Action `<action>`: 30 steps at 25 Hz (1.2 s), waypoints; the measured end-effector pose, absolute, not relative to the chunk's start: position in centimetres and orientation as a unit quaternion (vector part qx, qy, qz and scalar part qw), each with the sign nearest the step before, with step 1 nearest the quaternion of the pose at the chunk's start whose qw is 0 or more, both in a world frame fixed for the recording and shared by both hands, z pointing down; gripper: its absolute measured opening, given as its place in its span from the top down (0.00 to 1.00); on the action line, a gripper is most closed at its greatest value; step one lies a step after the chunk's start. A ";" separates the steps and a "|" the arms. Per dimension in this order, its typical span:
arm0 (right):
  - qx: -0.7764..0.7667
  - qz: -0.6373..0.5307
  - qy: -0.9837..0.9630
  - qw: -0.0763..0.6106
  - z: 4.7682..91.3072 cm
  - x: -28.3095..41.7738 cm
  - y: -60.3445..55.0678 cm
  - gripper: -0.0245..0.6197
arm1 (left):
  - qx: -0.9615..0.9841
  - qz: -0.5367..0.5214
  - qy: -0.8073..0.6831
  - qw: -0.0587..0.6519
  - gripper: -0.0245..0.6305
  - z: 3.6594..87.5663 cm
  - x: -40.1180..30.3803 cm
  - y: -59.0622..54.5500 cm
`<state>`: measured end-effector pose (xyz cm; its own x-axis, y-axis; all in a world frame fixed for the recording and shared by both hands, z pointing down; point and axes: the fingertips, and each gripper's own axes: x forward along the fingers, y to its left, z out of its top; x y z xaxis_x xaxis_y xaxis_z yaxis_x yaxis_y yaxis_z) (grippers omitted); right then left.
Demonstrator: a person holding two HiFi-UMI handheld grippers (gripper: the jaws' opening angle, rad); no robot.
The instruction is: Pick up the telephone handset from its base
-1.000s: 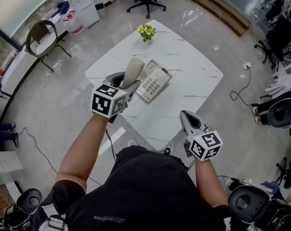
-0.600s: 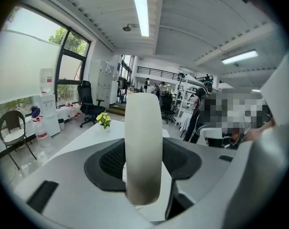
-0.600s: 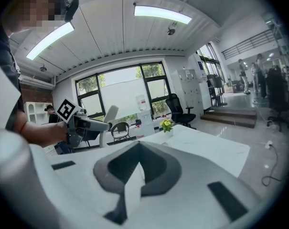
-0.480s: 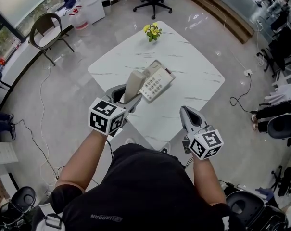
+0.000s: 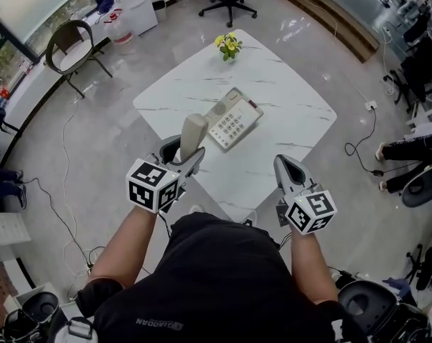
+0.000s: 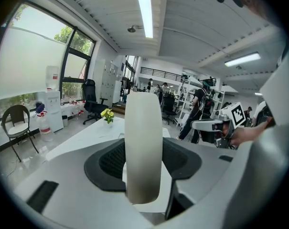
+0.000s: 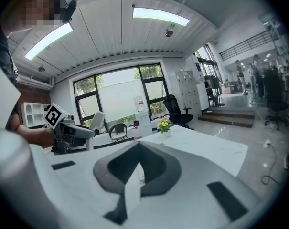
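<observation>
Telephone handset [image 5: 193, 134], clamped in the left gripper [image 5: 178, 156], has drawn off its base [image 5: 233, 118] toward seven o'clock (lift looks done); right gripper [image 5: 290, 174] closed, empty.

Black shirt [image 5: 201, 277]: upside-down white print "QIAODAN". Telephone keypad [image 5: 230, 126] digits too small.

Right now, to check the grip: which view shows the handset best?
The left gripper view: the handset stands upright between the jaws, filling the frame. The head view shows the handset small, held clear of the base. The right gripper view catches it only as a distant sliver.
</observation>
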<state>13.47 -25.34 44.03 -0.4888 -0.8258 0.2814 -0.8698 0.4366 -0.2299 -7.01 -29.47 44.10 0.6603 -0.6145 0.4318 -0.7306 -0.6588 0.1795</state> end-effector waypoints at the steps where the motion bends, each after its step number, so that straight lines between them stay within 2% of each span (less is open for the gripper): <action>1: 0.503 0.175 -0.844 0.064 44.1 13.6 -25.3 0.96 | 0.896 0.171 -0.374 0.170 0.62 44.2 -6.9 -29.3; 30: 0.502 0.192 -0.841 0.067 45.3 14.1 -24.8 0.96 | 0.902 0.184 -0.345 0.184 0.62 44.9 -4.0 -27.8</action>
<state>14.15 -24.82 45.31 -0.4880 -0.8179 0.3048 -0.8691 0.4231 -0.2561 -3.96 -27.79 44.89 0.6949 -0.5545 0.4579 -0.6893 -0.6949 0.2048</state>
